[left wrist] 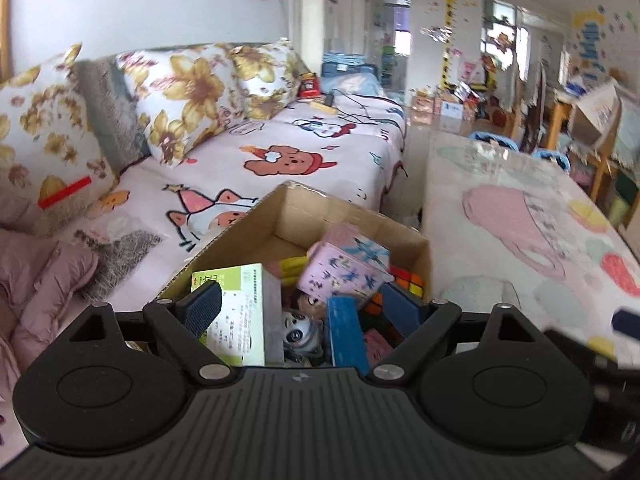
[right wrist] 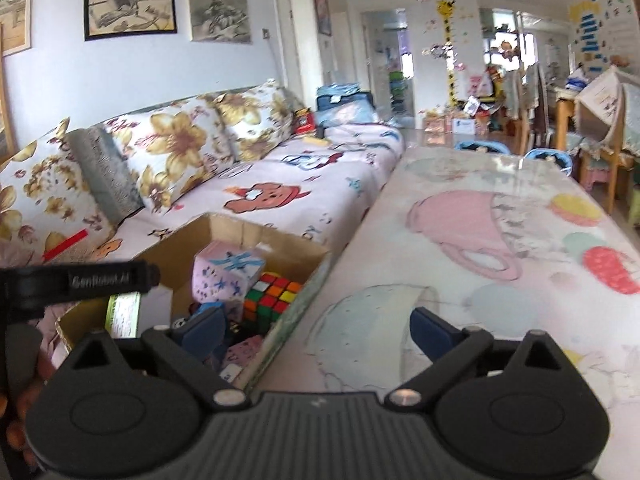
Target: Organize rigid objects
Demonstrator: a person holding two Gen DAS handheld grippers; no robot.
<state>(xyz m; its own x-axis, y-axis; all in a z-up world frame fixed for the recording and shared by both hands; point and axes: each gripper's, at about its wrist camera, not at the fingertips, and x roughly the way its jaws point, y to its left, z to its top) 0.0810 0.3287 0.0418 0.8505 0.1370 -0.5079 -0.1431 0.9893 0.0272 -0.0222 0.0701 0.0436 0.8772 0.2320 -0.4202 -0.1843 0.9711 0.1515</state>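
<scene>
Glossy table [right wrist: 500,240] beside square cardboard box [left wrist: 288,216]; left gripper [left wrist: 300,308] and right gripper [right wrist: 320,328] spread, empty.

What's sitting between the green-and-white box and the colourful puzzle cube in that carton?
A pink gift box with blue bow lies between the green-and-white box and puzzle cube; right-wrist view.

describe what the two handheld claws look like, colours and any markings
Both claws, left claw and right claw, match: ribbed black plastic bodies with round side discs, angled black linkage arms on silver pivot pins, and dark blue textured pads. In the right view, the left unit's black bar reads GenRobot.AI.
</scene>
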